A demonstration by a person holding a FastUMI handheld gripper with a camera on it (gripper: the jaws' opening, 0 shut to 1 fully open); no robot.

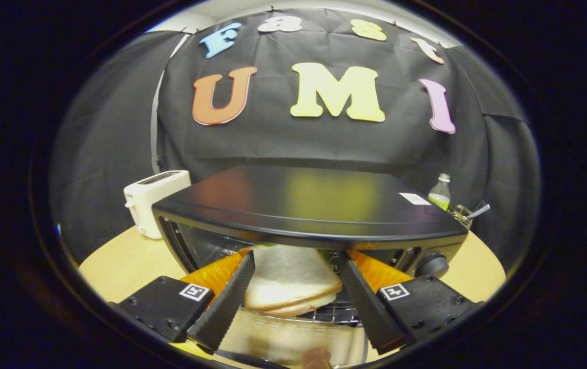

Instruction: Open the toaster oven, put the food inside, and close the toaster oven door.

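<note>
The gripper [293, 287] has its two fingers pinching a pale triangular sandwich of white bread [293, 282] from either side; the grip seems to keep it level for sliding in. At twelve o'clock from the fingertips stands the black metal toaster oven [314, 205], its glass door [293, 341] folded down flat beneath the fingers; the sandwich sits at the mouth over the wire rack [339, 312]. A white slot toaster [152, 197] waits at ten o'clock; closing the door remains.
</note>
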